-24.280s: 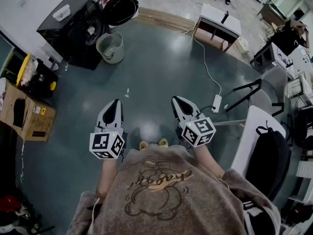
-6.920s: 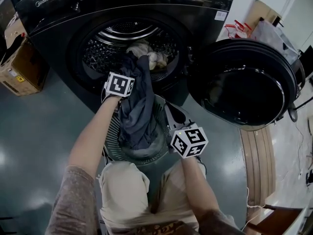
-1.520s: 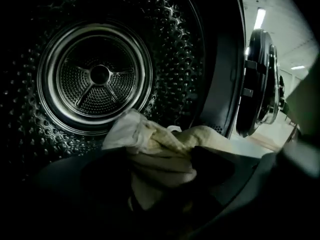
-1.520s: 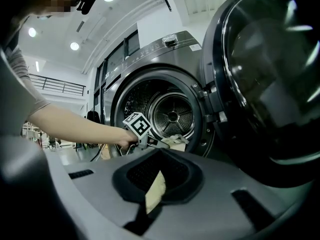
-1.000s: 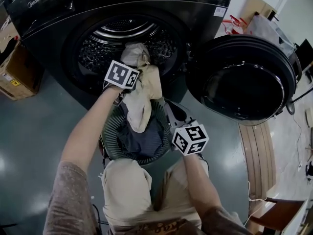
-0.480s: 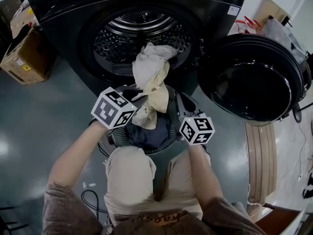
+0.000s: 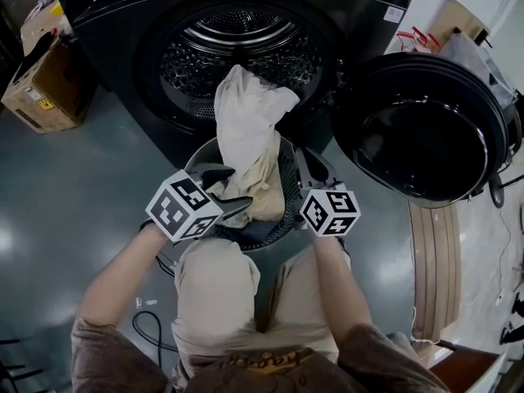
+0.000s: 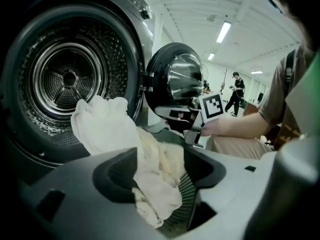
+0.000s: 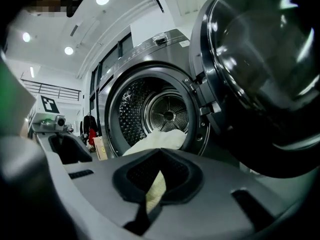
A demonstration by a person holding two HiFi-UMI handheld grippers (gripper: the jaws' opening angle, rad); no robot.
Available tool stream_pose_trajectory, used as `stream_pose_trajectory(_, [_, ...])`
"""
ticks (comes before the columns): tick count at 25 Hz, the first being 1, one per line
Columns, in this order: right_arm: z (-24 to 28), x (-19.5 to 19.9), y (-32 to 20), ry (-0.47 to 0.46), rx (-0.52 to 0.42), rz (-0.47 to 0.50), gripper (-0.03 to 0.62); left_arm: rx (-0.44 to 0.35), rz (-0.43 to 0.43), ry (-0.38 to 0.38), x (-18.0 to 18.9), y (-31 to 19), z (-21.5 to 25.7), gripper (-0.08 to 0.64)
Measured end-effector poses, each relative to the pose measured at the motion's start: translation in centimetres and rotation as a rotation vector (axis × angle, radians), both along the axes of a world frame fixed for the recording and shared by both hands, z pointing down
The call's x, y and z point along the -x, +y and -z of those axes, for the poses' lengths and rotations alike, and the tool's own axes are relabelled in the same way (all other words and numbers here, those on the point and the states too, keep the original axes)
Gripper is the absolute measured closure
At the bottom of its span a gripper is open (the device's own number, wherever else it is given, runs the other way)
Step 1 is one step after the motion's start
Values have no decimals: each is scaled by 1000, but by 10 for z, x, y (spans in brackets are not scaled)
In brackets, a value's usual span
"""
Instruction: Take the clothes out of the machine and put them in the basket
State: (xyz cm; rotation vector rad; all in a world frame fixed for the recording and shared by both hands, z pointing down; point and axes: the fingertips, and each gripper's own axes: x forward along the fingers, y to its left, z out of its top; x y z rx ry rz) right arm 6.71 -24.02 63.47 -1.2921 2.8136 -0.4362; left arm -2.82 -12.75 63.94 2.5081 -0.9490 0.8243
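Left gripper [image 8: 159, 170] is clamped on a cream garment [image 7: 246, 129] that hangs from in front of the machine's open drum [image 7: 246, 43] into the basket [image 7: 288, 177], hiding most of it. Right gripper [image 9: 157, 176] sits by the basket's rim, jaws drawn together; the pale sliver between them is unidentifiable.

Glossy grey-blue floor [image 7: 74, 211] carries black front-loading washing machine [image 7: 115, 31], round slatted grey basket [image 7: 286, 188], and brown cardboard box [image 7: 37, 88] at left.

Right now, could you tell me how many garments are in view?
2: a cream garment draped from the machine's drum into the basket, and a dark garment in the basket beneath it. More may be hidden underneath.
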Motion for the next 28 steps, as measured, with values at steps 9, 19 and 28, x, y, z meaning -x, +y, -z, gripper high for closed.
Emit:
stream_pose_trajectory(9, [7, 4, 6, -3, -10, 13, 595, -197, 276, -72, 55, -134, 3, 171])
stream_pose_trajectory(19, [15, 4, 10, 8, -28, -1, 595, -123, 452, -101, 77, -236, -43, 141])
stream_pose_trajectory(28, [9, 1, 6, 13, -16, -7, 595, -80, 401, -75, 62, -230, -43, 418])
